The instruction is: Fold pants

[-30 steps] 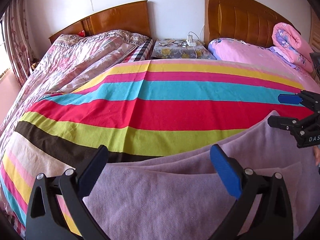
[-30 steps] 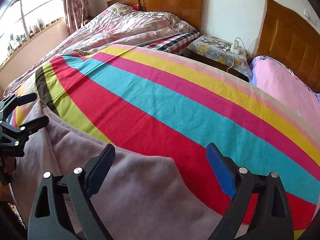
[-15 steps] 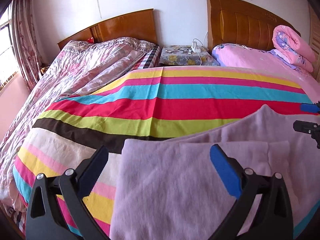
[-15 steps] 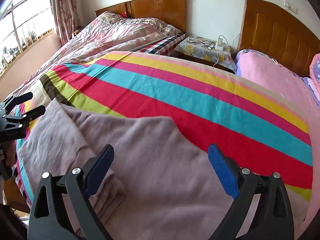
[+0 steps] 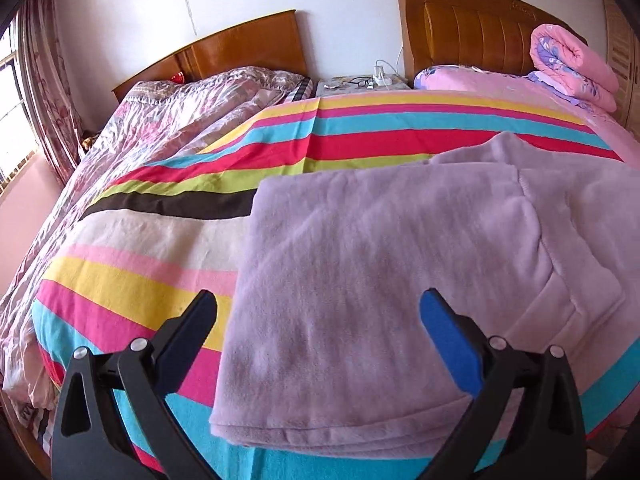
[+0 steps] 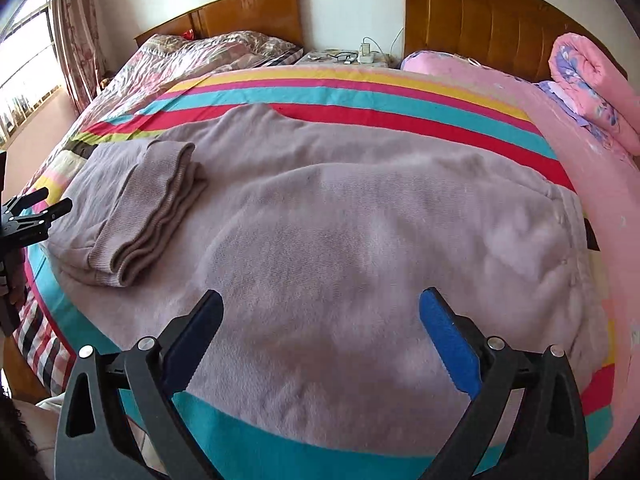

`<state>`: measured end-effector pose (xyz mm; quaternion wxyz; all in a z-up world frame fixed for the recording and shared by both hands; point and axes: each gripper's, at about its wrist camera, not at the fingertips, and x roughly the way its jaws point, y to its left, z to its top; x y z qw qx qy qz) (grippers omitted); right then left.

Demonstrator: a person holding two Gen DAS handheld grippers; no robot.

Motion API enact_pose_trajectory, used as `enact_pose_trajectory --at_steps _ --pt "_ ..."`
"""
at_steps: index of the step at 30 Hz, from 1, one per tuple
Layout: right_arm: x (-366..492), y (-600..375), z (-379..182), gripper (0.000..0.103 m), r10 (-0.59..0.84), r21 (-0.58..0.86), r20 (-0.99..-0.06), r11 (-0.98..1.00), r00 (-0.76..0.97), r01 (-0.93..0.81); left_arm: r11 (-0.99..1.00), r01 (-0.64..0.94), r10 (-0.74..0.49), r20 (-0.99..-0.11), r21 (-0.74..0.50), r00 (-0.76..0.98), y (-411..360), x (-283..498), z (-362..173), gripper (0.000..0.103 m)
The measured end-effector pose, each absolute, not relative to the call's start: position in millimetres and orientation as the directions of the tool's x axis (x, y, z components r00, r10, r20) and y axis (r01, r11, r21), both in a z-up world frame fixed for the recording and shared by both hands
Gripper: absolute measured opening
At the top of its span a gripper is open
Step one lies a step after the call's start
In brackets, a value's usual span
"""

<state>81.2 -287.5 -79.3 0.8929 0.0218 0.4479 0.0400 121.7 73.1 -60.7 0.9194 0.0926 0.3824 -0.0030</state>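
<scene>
Folded now, the mauve fleece pants (image 6: 360, 240): leg ends doubled back onto the body, ribbed cuffs (image 6: 152, 216) stacked on the left part of the garment, where a second ago both grippers were low over loose cloth and the legs were not yet laid flat. Pulled back since then, both tools, so that the whole garment shows.

Left gripper (image 5: 320, 332) spread wide, nothing pinched, hovering above the near folded edge of the pants (image 5: 360, 280). Right gripper (image 6: 320, 328) likewise clear of the cloth, jaws opening toward their widest, nothing between the pads. Also visible at the far left edge of the right wrist view, just left of the pants: the left gripper (image 6: 36, 208), fingers apart.

Meaning for the task, as a judgement: one fold laid and released; probably another fold across the waist half to come, though how many layers lie under the cuffs is hard to tell through the fisheye.

Under the pants, a striped blanket (image 5: 160, 280) in red, teal, yellow, pink and brown, soft and likely to let cloth drag. Beyond the pants, two wooden headboards (image 5: 480, 28) with a nightstand (image 5: 360, 82) between. Left of the pants, a floral quilt (image 5: 180, 120) and a curtained window (image 6: 28, 60); right of them, a pink sheet and a rolled pink duvet (image 6: 592, 88).
</scene>
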Motion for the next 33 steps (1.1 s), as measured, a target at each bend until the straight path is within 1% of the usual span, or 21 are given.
enact_pose_trajectory --at_steps 2,4,5,8,11,13,15,17,22,23,25,27,29,31,33 --pt "66 -300 -84 0.096 0.078 0.082 -0.799 0.996 0.596 -0.021 0.979 0.1 0.059 -0.714 0.178 0.698 67 117 -63 0.102" --pt "55 -315 -95 0.095 0.058 0.089 -0.816 0.996 0.576 0.026 0.974 0.108 0.076 -0.741 0.197 0.668 64 119 -77 0.102" --pt "46 -324 -97 0.095 0.079 0.124 -0.808 0.992 0.584 0.038 0.973 0.105 0.091 -0.763 0.205 0.64 63 122 -86 0.102" --pt "9 -350 -80 0.095 0.166 0.271 -0.727 0.961 0.666 0.056 0.985 0.076 0.071 -0.771 0.153 0.633 68 121 -83 0.102" --pt "-29 -389 -76 0.096 0.173 0.392 -0.663 0.909 0.729 0.141 0.988 0.065 0.058 -0.738 0.137 0.672 63 114 -68 0.102" --pt "-46 -419 -84 0.096 0.185 0.492 -0.633 0.846 0.752 0.205 0.99 0.097 0.008 -0.72 0.105 0.694 51 110 -55 0.102" --pt "-53 -444 -95 0.095 0.187 0.571 -0.613 0.776 0.767 0.267 0.985 0.135 -0.021 -0.7 0.109 0.714 34 107 -46 0.102" --pt "-47 -458 -100 0.09 0.214 0.632 -0.577 0.728 0.788 0.265 0.976 0.184 -0.049 -0.7 0.119 0.713 13 107 -43 0.102" --pt "-13 -479 -103 0.085 0.196 0.661 -0.58 0.68 0.791 0.317 0.957 0.253 -0.074 -0.72 0.144 0.691 -23 116 -52 0.102" --pt "-5 -481 -106 0.084 0.196 0.659 -0.6 0.671 0.776 0.34 0.957 0.254 -0.075 -0.726 0.14 0.684 -27 117 -57 0.102" --pt "7 -481 -106 0.084 0.185 0.649 -0.618 0.669 0.764 0.363 0.958 0.256 -0.079 -0.737 0.13 0.671 -28 123 -64 0.102" --pt "11 -476 -102 0.084 0.173 0.615 -0.66 0.684 0.731 0.394 0.961 0.247 -0.069 -0.751 0.127 0.657 -27 128 -72 0.102" --pt "14 -466 -103 0.084 0.23 0.632 -0.669 0.676 0.707 0.378 0.963 0.248 -0.078 -0.765 0.109 0.64 -23 131 -80 0.102" --pt "13 -453 -101 0.084 0.239 0.608 -0.693 0.701 0.68 0.374 0.965 0.245 -0.084 -0.771 0.096 0.631 -19 134 -85 0.102" --pt "14 -449 -101 0.084 0.262 0.628 -0.684 0.687 0.68 0.366 0.967 0.245 -0.104 -0.779 0.065 0.618 -16 136 -88 0.102"
